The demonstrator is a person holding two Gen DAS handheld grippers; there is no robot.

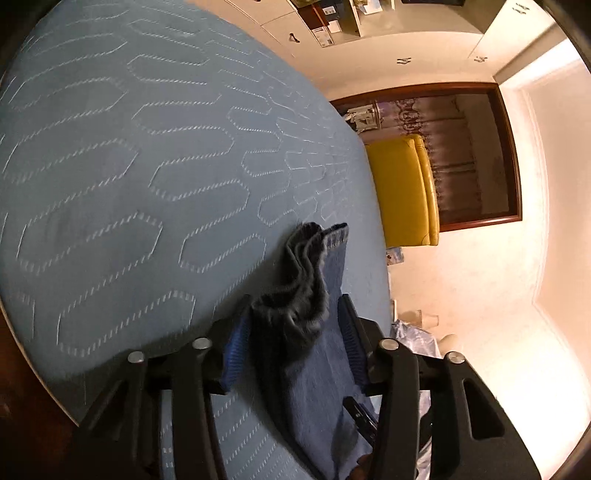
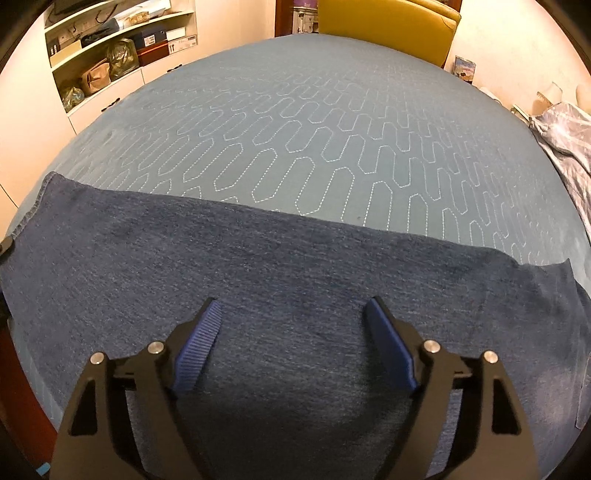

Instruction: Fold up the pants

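Note:
Blue denim pants (image 2: 295,251) lie flat in a long band across the near side of a blue quilted bed (image 2: 295,129). My right gripper (image 2: 292,301) hovers open over the middle of that band, with nothing between its blue pads (image 2: 199,347). In the left wrist view, a bunched end of the pants (image 1: 314,369), with dark folded layers and a stitched hem, stands up out of my left gripper (image 1: 293,299). The jaws are shut on this cloth, holding it a little above the bedspread (image 1: 129,166).
A yellow chair (image 2: 384,26) stands past the far edge of the bed. Shelves with boxes and bags (image 2: 110,48) fill the left wall. A pale silky cloth (image 2: 569,136) lies at the bed's right side. A dark wooden doorway (image 1: 472,155) opens behind the chair.

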